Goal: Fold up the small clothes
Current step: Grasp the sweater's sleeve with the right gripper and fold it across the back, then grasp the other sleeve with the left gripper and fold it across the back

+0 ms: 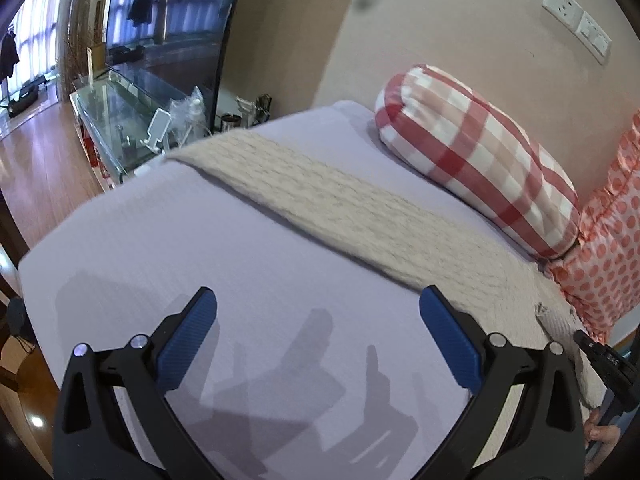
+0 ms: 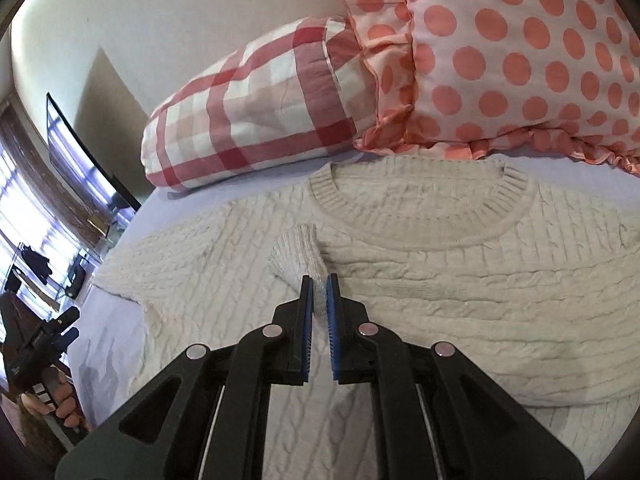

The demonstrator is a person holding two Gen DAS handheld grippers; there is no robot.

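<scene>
A cream cable-knit sweater (image 2: 460,280) lies flat on the lilac bed sheet (image 2: 104,360), neck toward the pillows. My right gripper (image 2: 316,280) is shut on the ribbed cuff (image 2: 298,254) of a sleeve, folded across the sweater's chest. The other sleeve (image 1: 320,196) stretches out across the sheet (image 1: 180,256) in the left wrist view. My left gripper (image 1: 318,304) is open and empty, above bare sheet just short of that sleeve. It also shows at the left edge of the right wrist view (image 2: 52,336).
A red-and-white checked pillow (image 1: 476,156) (image 2: 248,112) and a pink polka-dot pillow (image 2: 512,56) (image 1: 604,256) lie against the wall at the head of the bed. A glass table (image 1: 120,120) with small items and a large screen (image 1: 168,20) stand beyond the bed's far edge.
</scene>
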